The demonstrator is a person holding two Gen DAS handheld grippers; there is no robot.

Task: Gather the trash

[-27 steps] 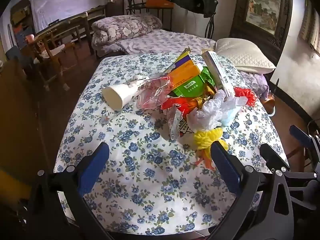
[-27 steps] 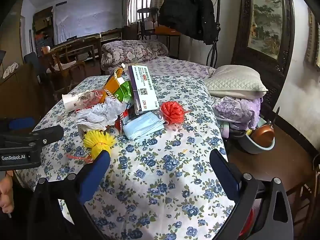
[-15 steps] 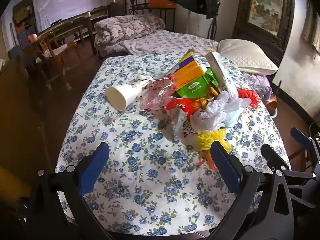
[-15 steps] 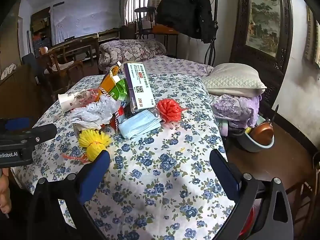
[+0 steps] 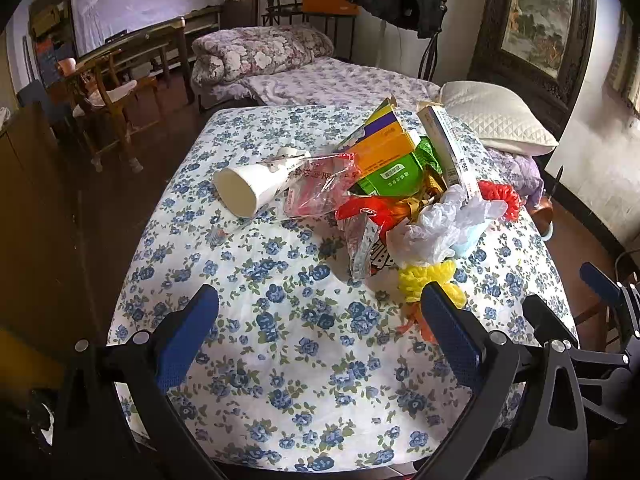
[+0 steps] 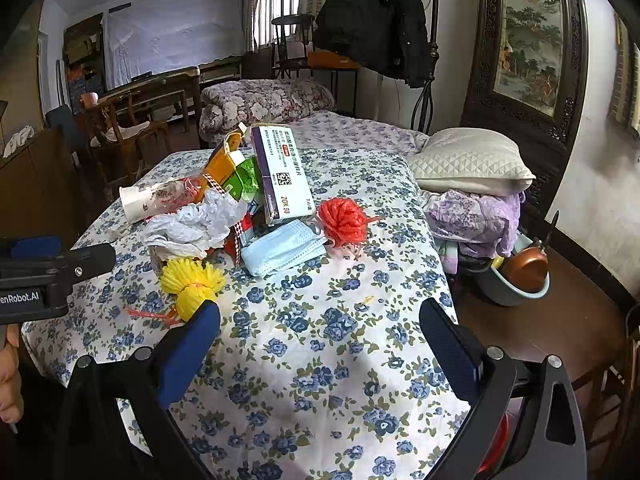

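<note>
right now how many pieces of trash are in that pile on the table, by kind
paper cup: 1
cardboard boxes, the white and purple one, the orange one, the green one: 3
mesh nets, the yellow one and the red one: 2
face mask: 1
white plastic bag: 1
snack wrappers, at least, the clear red one and the red one: 2
total: at least 10; part of the pile is hidden

Table covering: a blue-flowered cloth lay over the table.
Behind it: a folded floral quilt sat on the bed.
Right side: a white quilted pillow rested atop lilac bedding.
Wall: a dark-framed landscape painting hung beside a black coat.
</note>
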